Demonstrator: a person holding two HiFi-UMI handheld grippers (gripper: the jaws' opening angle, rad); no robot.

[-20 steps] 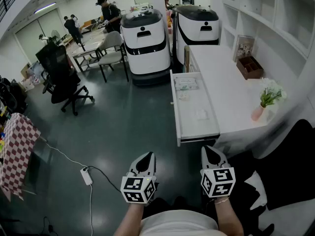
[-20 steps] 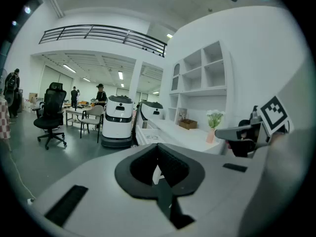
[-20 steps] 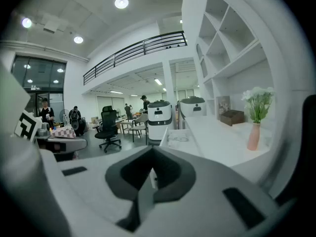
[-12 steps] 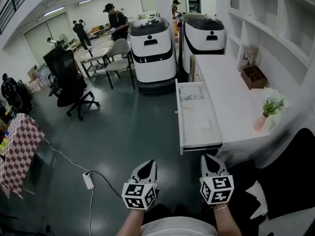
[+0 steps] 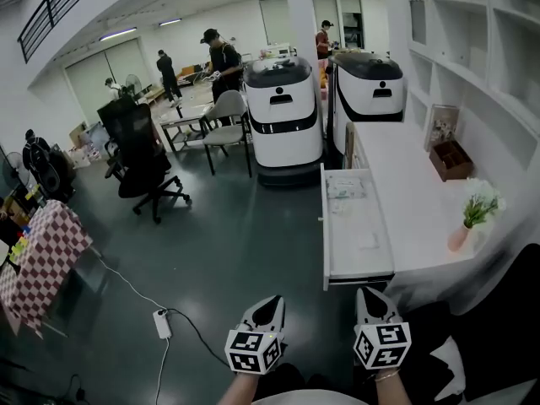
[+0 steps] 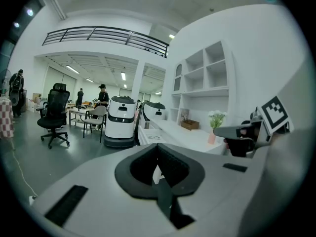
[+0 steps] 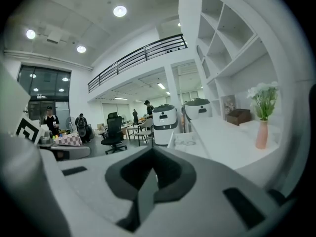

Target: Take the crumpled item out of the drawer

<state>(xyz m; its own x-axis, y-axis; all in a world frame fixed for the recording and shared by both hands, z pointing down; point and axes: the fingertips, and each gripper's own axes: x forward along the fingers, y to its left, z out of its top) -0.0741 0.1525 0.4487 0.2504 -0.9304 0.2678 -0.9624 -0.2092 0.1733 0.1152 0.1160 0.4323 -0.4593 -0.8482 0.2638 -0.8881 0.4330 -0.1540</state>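
An open white drawer (image 5: 331,241) juts from the white desk (image 5: 418,201) at the right of the head view. A small pale crumpled item (image 5: 369,244) lies toward its near end, and a flat printed packet (image 5: 343,186) lies at the far end. My left gripper (image 5: 271,305) and right gripper (image 5: 372,297) are low in the frame, short of the drawer's front, both shut and holding nothing. The drawer (image 6: 150,138) appears ahead in the left gripper view beyond the left gripper (image 6: 158,176). It also shows as the drawer (image 7: 185,140) beyond the right gripper (image 7: 149,176).
Two white wheeled robots (image 5: 283,112) (image 5: 369,85) stand past the drawer. On the desk are a pink vase of flowers (image 5: 462,236) and a brown box (image 5: 450,159). A black office chair (image 5: 139,154), a checkered cloth (image 5: 42,260) and a power strip (image 5: 160,322) are at the left. People stand far back.
The head view has tilted up, so the drawer and both grippers sit lower in the frame. Both grippers stay shut and side by side.
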